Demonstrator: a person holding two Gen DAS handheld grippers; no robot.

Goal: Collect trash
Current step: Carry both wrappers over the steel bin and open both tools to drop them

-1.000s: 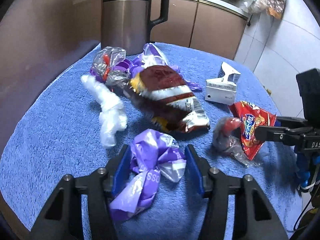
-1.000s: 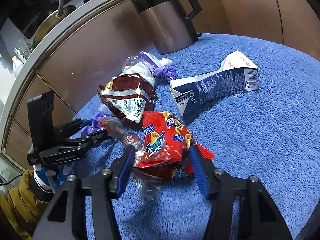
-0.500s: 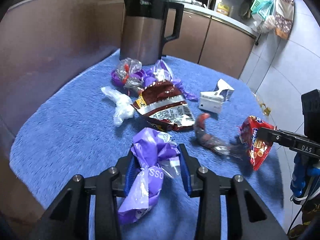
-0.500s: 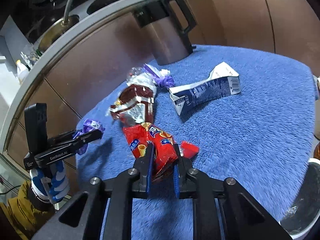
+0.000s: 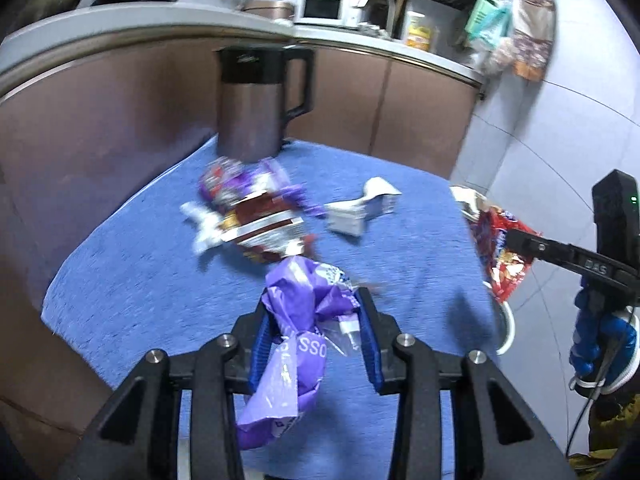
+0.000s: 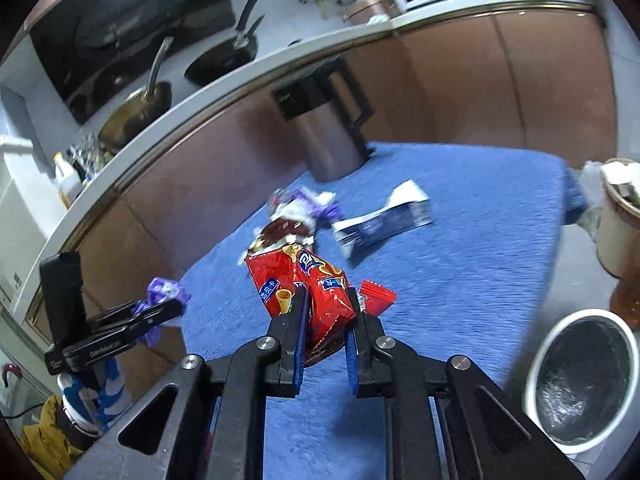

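My left gripper (image 5: pixel 316 320) is shut on a crumpled purple plastic wrapper (image 5: pixel 296 320), held up above the blue towel-covered table (image 5: pixel 160 264). My right gripper (image 6: pixel 326 312) is shut on a red snack bag (image 6: pixel 308 284), also lifted off the table. The red snack bag (image 5: pixel 500 256) hangs at the right in the left wrist view. On the table remain a brown and white snack bag (image 5: pixel 264 228), a flattened white and blue carton (image 6: pixel 384 220) and a heap of purple and clear wrappers (image 5: pixel 236 184).
A steel jug with a black handle (image 5: pixel 260 108) stands at the table's far edge. A white bin with a dark liner (image 6: pixel 580 376) sits on the floor right of the table. Brown cabinets (image 6: pixel 440 92) run behind. A cream container (image 6: pixel 620 220) stands far right.
Both grippers closed on their wrappers, the left on purple, the right on red, and lifted them off the table, pulling back. The bin has come into the right wrist view.
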